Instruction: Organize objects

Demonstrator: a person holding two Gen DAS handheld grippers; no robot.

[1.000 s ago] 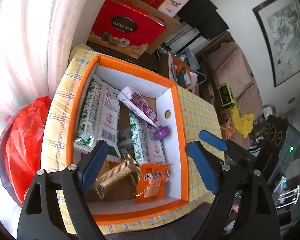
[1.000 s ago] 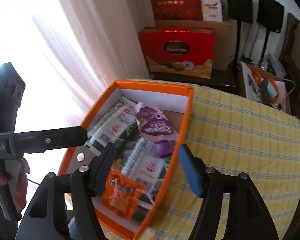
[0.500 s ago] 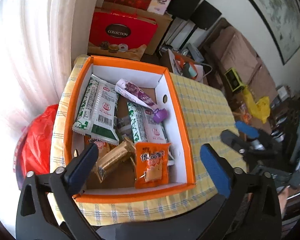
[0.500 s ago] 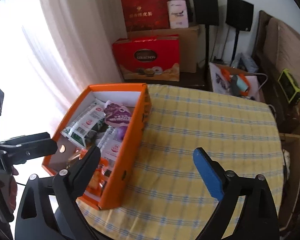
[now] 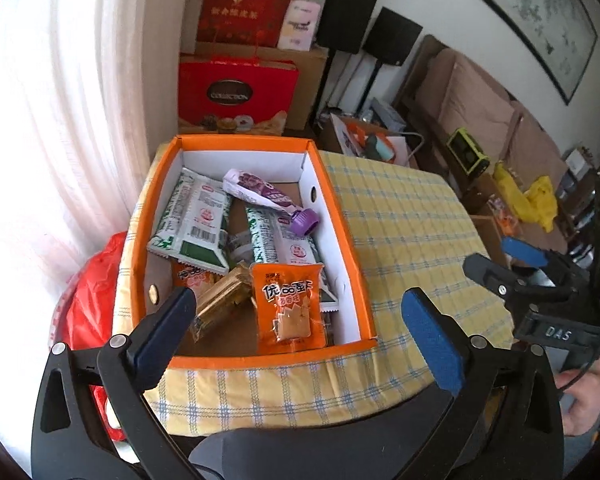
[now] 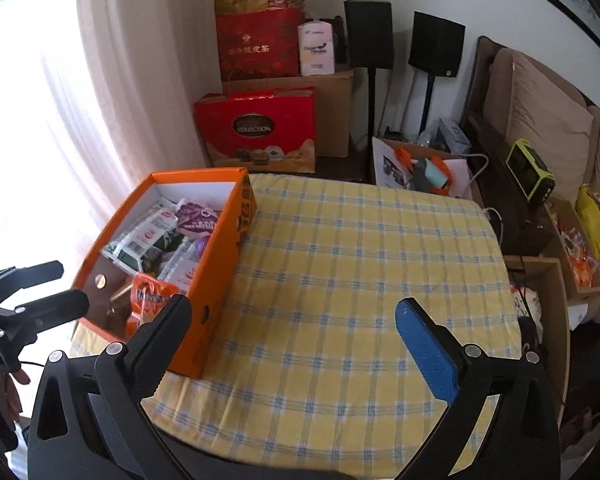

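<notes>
Glossy snack wrappers [image 5: 287, 307], cardboard box [image 5: 342, 220]

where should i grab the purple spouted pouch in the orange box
Probably the round purple cap of the purple spouted drink pouch. It lies flat atop the green-and-white packets, cap near the orange cardboard box's right wall. Come from above with the open left gripper, fingers straddling the cap across the pouch's length.
</notes>
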